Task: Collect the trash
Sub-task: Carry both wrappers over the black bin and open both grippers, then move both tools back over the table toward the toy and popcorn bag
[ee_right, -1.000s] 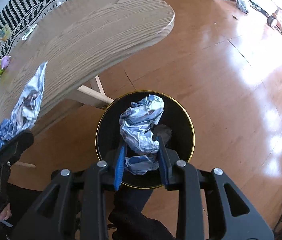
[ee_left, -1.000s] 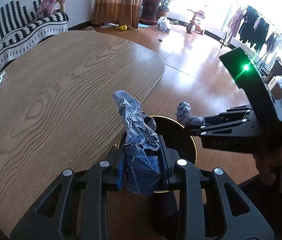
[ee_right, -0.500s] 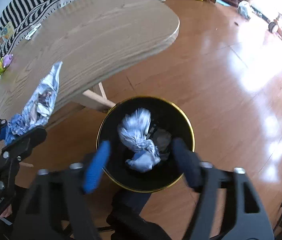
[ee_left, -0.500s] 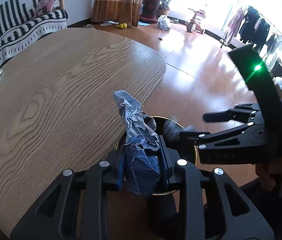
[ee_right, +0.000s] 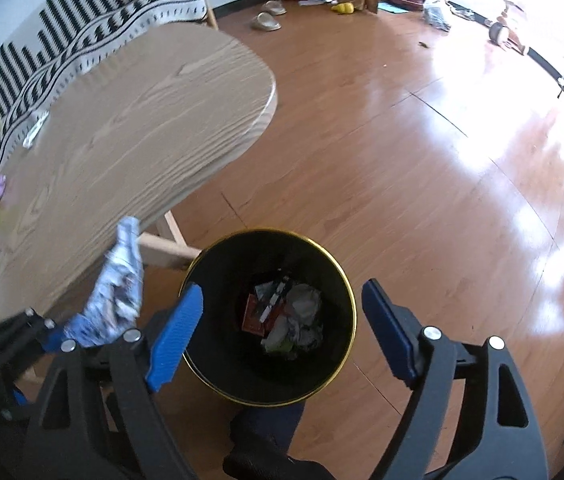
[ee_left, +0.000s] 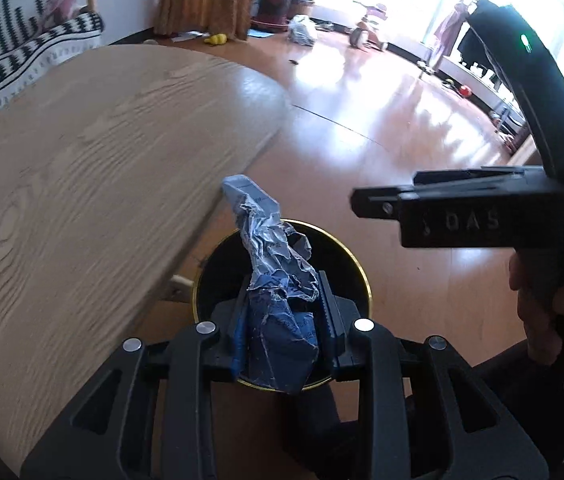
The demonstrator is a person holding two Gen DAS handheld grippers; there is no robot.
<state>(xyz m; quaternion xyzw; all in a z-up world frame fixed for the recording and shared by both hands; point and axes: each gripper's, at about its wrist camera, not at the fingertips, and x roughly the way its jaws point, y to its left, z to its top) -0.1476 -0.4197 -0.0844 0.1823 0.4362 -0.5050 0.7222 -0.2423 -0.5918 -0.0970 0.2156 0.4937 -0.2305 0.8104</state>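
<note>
— Well, do you see the left gripper [ee_left: 284,336]? It is closed on a crumpled wrapper [ee_left: 278,300], blue and silver. The blue pads press it from both sides, and the long end sticks up beyond the fingers.

— Yes. And under it stands the black bin [ee_right: 348,300] with the gold rim, on the wooden floor [ee_right: 422,184], just beside the edge of the wooden table [ee_right: 122,140].

— The right gripper [ee_right: 282,334]?

— Its jaws are opening, they stand wide now, and nothing is between them. It hangs above the mouth of the bin. Down on the bottom lies the trash [ee_right: 286,320]: some crumpled paper, a red packet, small pieces.

— Who holds the tools?

— A person. In the left view I see a hand [ee_left: 554,300] around the handle of the right one.

— And the wrapper, is it over the bin?

— From the left camera it looks so. From the right one it is beside the rim, toward the table. I cannot tell exactly.
</note>
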